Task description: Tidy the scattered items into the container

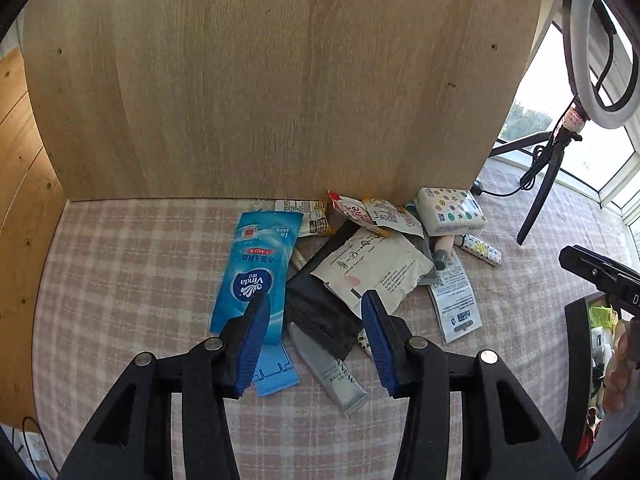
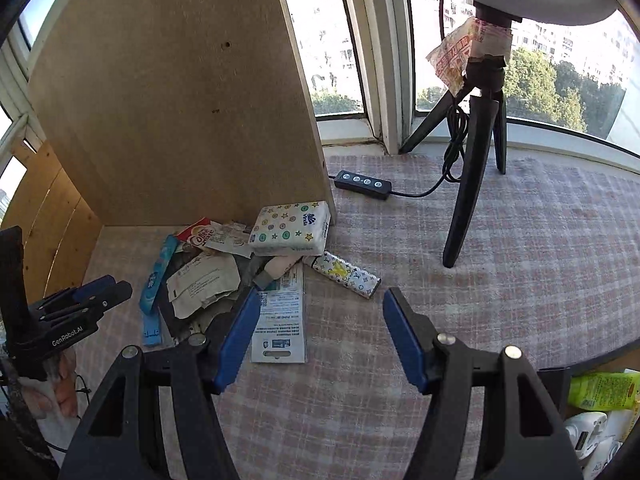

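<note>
1. Checked pink cloth covers the table, with a wooden board standing upright behind the clutter.
2. Left gripper hangs over the pile, jaws apart, gripping nothing.
3. Right gripper likewise stands apart and empty, just beside one white label card.
4. Scattered items: one blue Vinda sachet, one starred tissue pack, one patterned lighter.
5. One black container sits at the table's right edge, already holding things.
</note>
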{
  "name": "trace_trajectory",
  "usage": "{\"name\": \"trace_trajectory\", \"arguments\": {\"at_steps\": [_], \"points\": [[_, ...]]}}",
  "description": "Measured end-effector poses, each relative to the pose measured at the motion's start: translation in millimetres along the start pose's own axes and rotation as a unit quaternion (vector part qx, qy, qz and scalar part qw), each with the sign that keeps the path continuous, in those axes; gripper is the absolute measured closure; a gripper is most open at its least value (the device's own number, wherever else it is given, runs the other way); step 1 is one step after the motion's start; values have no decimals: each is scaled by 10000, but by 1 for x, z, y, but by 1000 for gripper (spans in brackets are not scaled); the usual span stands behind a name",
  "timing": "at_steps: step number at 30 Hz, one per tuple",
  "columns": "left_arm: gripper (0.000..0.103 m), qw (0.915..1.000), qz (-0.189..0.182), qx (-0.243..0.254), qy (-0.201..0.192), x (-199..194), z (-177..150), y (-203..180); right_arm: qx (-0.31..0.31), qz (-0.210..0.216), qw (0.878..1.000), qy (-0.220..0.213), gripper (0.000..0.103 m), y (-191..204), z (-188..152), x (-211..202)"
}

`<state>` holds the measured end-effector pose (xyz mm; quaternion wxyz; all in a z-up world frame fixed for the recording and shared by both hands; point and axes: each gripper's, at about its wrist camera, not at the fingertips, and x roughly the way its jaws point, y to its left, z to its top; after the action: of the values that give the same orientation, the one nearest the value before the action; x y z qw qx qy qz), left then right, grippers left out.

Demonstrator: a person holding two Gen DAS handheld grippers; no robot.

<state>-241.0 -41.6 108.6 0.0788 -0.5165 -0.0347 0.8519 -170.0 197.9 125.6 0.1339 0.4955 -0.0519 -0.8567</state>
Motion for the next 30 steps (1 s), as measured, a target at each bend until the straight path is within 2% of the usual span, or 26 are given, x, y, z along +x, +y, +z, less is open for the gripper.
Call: {"name": "trace_trajectory", "arguments": {"at_steps": [2,8,11,18,24,25,27,30], "points": [[61,9998,10,-208,18,15,11,7,-24,-31,10000,3,40,5,10,16],[81,9986,119,-505,-37,50,39,14,1,-211,9998,21,43,13,35,64],[82,9971,97,-739,-135,62,49,18,122,-220,9997,56,52,13,42,85],[82,9971,194,-736,-42,94,53,15,366,-27,9991,204,53,8,48,117],[82,9964,42,-843,11,117,49,9,443,33,9989,158,50,13,53,129],[81,9964,50,-843,-9,119,49,7,448,9,9989,135,49,15,52,130],[73,9964,24,-845,-71,122,47,-1,454,64,9989,103,49,18,50,132],[69,9977,-17,-674,-98,125,43,-16,640,333,9972,189,50,18,44,137]]}}
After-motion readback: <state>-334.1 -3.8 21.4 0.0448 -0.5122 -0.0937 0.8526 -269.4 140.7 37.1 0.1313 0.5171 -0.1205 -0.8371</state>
